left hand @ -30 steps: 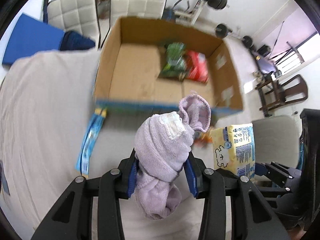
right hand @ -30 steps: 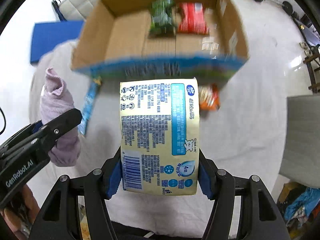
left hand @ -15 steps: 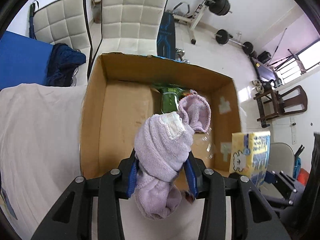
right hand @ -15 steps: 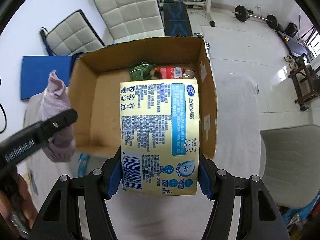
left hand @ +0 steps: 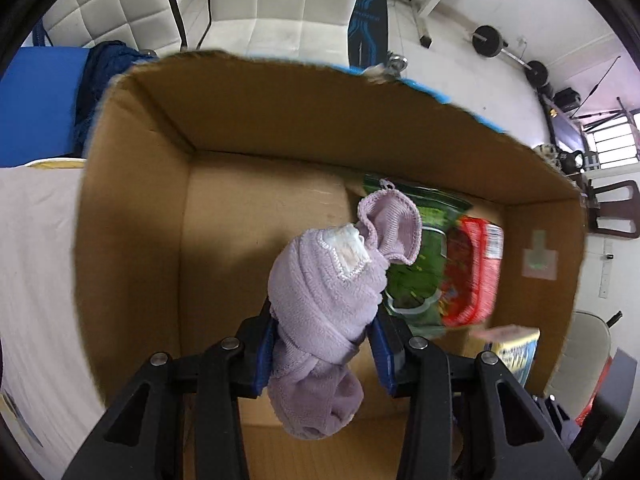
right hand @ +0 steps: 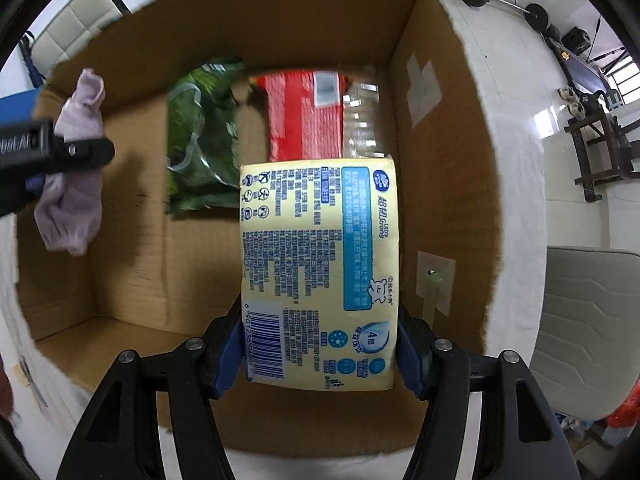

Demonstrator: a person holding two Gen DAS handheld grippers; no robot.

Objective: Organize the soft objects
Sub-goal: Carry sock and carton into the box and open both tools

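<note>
My left gripper point(left hand: 324, 344) is shut on a knotted lilac cloth point(left hand: 332, 292), which hangs over the open cardboard box point(left hand: 132, 240). My right gripper point(right hand: 320, 344) is shut on a yellow tissue pack point(right hand: 320, 264) with blue print, pointing down into the same box point(right hand: 444, 184) near its right wall. On the box floor lie a green bag point(right hand: 204, 148), a red pack point(right hand: 304, 116) and a clear plastic item point(right hand: 362, 120). The right wrist view shows the left gripper point(right hand: 60, 152) with the lilac cloth point(right hand: 72, 196) at the box's left side. The tissue pack's corner point(left hand: 516, 348) peeks into the left wrist view.
The box rests on a surface under a white sheet point(left hand: 36, 264). Behind it stand white padded chairs point(left hand: 276, 8), a blue mat point(left hand: 36, 100) and a dark blue garment point(left hand: 104, 76). Weights point(left hand: 488, 40) lie on the floor at the right, beside a grey chair point(right hand: 592, 332).
Both grippers have moved forward and down from over the sheet to above and into the box, which now fills both views. Their grips on the cloth and the pack are unchanged.
</note>
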